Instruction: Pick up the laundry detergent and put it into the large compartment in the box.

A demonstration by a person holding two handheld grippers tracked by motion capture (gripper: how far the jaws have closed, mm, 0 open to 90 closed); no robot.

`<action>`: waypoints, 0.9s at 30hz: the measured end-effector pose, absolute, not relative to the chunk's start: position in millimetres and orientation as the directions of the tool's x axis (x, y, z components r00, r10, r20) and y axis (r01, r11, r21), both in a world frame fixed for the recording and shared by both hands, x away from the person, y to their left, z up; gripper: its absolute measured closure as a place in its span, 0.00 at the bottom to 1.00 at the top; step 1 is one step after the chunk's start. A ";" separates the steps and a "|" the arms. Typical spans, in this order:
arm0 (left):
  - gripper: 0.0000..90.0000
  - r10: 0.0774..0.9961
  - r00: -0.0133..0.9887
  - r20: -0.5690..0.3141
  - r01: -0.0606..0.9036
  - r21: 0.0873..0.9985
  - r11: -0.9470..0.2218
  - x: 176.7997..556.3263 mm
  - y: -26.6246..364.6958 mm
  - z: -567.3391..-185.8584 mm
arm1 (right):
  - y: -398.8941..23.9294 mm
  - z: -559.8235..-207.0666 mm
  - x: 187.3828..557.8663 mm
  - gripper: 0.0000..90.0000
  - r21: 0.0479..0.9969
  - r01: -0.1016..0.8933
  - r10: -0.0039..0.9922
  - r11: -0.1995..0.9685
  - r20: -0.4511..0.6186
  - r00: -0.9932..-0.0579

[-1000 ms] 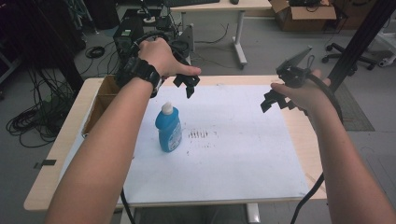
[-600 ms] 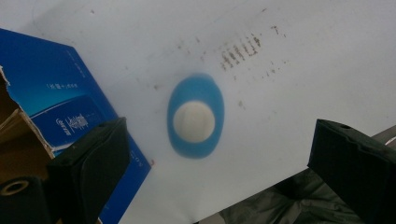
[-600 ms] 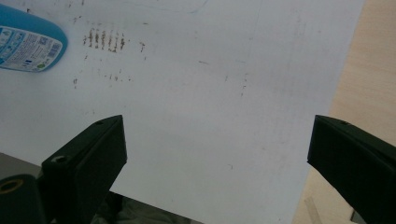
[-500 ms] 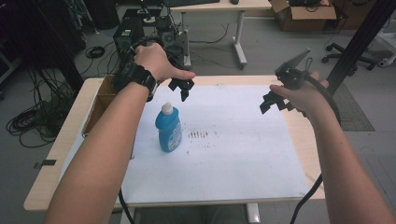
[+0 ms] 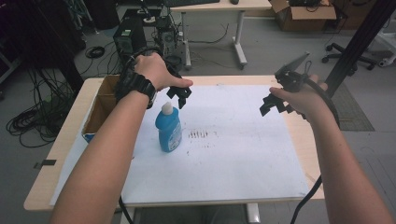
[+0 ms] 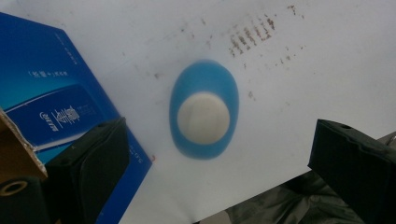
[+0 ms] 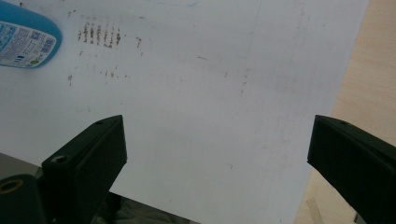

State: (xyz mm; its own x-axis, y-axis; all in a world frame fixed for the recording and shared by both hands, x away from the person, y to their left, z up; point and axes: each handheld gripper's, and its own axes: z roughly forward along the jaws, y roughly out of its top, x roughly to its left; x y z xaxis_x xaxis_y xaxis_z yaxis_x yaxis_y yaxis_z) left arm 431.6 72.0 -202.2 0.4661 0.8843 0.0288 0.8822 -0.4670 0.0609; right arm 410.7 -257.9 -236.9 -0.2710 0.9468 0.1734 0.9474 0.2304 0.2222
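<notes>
A blue bottle (image 5: 169, 130) with a white cap (image 5: 166, 109) stands upright on the white sheet (image 5: 224, 163). My left gripper (image 5: 181, 98) hovers open just above and behind the cap. Looking straight down in the left gripper view, the cap (image 6: 203, 117) lies between my two spread jaws, well below them. My right gripper (image 5: 273, 105) hangs open over the right part of the sheet with nothing between its jaws. The right gripper view catches the bottle (image 7: 25, 37) at its top left corner.
An open cardboard box with a blue side (image 5: 95, 114) sits at the table's left edge, and the left gripper view sees its blue side (image 6: 51, 93). Brown smudges (image 5: 200, 134) mark the sheet right of the bottle. Bare wooden table (image 5: 306, 140) borders the sheet on the right.
My left gripper has moved left and nearer, from behind and right of the bottle to just above its cap. The right gripper has barely shifted.
</notes>
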 end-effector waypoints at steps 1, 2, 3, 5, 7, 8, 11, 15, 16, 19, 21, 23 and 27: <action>0.06 0.885 0.465 0.030 0.883 0.058 -0.465 431.8 72.1 -204.3 | -258.0 -237.7 410.7 0.06 0.220 0.947 0.946 0.232 0.174 -0.273; 0.06 0.885 0.464 0.028 0.884 0.055 -0.465 431.9 72.2 -206.0 | -258.0 -238.5 410.7 0.06 0.219 0.948 0.946 0.232 0.175 -0.272; 0.06 0.885 0.466 0.027 0.883 0.053 -0.466 432.1 72.4 -207.6 | -258.1 -239.4 410.8 0.06 0.218 0.948 0.946 0.233 0.176 -0.273; 0.06 0.885 0.465 0.025 0.883 0.054 -0.466 432.4 72.9 -210.9 | -258.1 -241.1 410.7 0.06 0.216 0.948 0.945 0.234 0.177 -0.273; 0.06 0.886 0.464 0.027 0.884 0.051 -0.464 432.8 73.6 -214.2 | -258.2 -242.8 410.7 0.06 0.214 0.948 0.945 0.235 0.177 -0.274; 0.06 0.886 0.463 0.033 0.884 0.048 -0.464 433.3 73.9 -216.4 | -258.3 -243.8 410.8 0.06 0.213 0.948 0.945 0.235 0.177 -0.274; 0.06 0.885 0.463 0.044 0.885 0.037 -0.464 434.2 74.6 -221.1 | -258.3 -246.1 410.8 0.06 0.212 0.948 0.945 0.236 0.178 -0.275; 0.06 0.886 0.463 0.035 0.885 0.034 -0.464 435.2 74.7 -229.3 | -258.1 -248.4 411.0 0.06 0.210 0.948 0.944 0.240 0.177 -0.278; 0.06 0.886 0.463 0.035 0.886 0.030 -0.464 435.5 74.6 -231.5 | -257.8 -248.9 411.1 0.06 0.208 0.948 0.944 0.239 0.178 -0.277; 0.06 0.885 0.465 0.036 0.885 0.022 -0.466 436.9 74.2 -237.6 | -257.4 -250.3 411.4 0.06 0.207 0.948 0.943 0.242 0.178 -0.279; 0.06 0.884 0.467 0.033 0.884 0.021 -0.468 438.0 74.3 -241.4 | -257.3 -251.2 411.5 0.06 0.209 0.947 0.943 0.244 0.177 -0.282; 0.06 0.883 0.468 0.032 0.883 0.018 -0.469 439.0 74.4 -245.3 | -257.4 -252.1 411.6 0.06 0.209 0.946 0.942 0.249 0.176 -0.287; 0.06 0.882 0.470 0.039 0.882 0.003 -0.471 440.4 74.4 -253.4 | -257.3 -254.7 412.0 0.06 0.203 0.947 0.943 0.247 0.176 -0.284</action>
State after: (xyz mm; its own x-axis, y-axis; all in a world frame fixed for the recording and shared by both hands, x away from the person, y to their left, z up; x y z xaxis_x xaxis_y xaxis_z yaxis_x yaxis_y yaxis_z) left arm 440.4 74.4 -253.4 0.4705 0.8816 0.0387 0.8822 -0.4709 0.0031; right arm 412.0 -257.3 -254.7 -0.2836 0.9427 0.1760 0.9474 0.2471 0.2033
